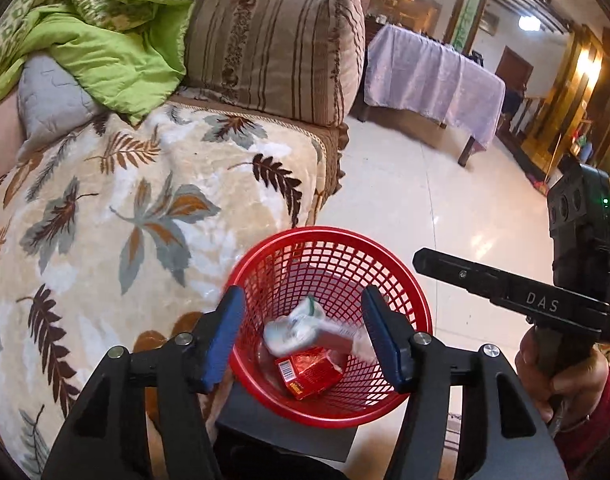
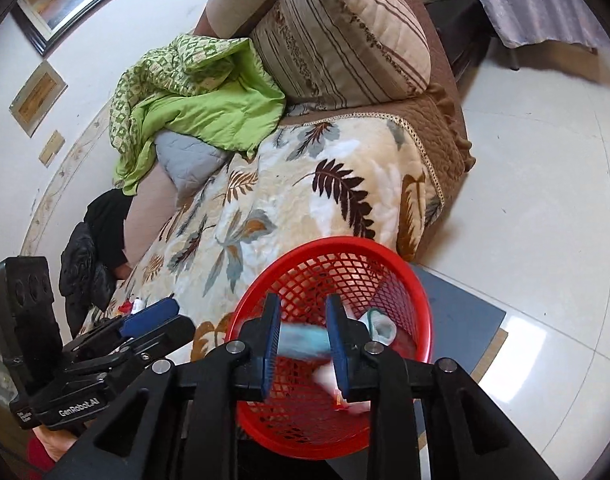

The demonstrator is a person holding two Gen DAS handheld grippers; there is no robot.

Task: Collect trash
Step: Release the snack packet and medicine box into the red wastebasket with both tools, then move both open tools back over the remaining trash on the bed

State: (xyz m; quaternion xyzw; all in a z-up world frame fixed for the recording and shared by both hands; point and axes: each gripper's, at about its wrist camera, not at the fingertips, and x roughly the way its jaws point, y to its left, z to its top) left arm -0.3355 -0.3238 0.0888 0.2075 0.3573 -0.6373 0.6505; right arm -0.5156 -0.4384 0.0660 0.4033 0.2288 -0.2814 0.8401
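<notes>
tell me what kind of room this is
Most likely a home living room: a sofa with a striped cushion and leaf-print blanket, a cloth-covered table, and a tiled floor.

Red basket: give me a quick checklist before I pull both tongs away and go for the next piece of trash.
1. Red basket upright, mouth open: ok.
2. Left tongs empty, jaws apart above the basket: ok.
3. White packet and red carton inside the basket: ok.
4. Right tongs free of trash: not ok, a blurred light blue piece sits between the jaws.
5. Whether that blue piece is gripped or dropping: cannot tell, too blurred.
6. More trash left: ok, small red and white items lie on the leaf-print blanket.
</notes>
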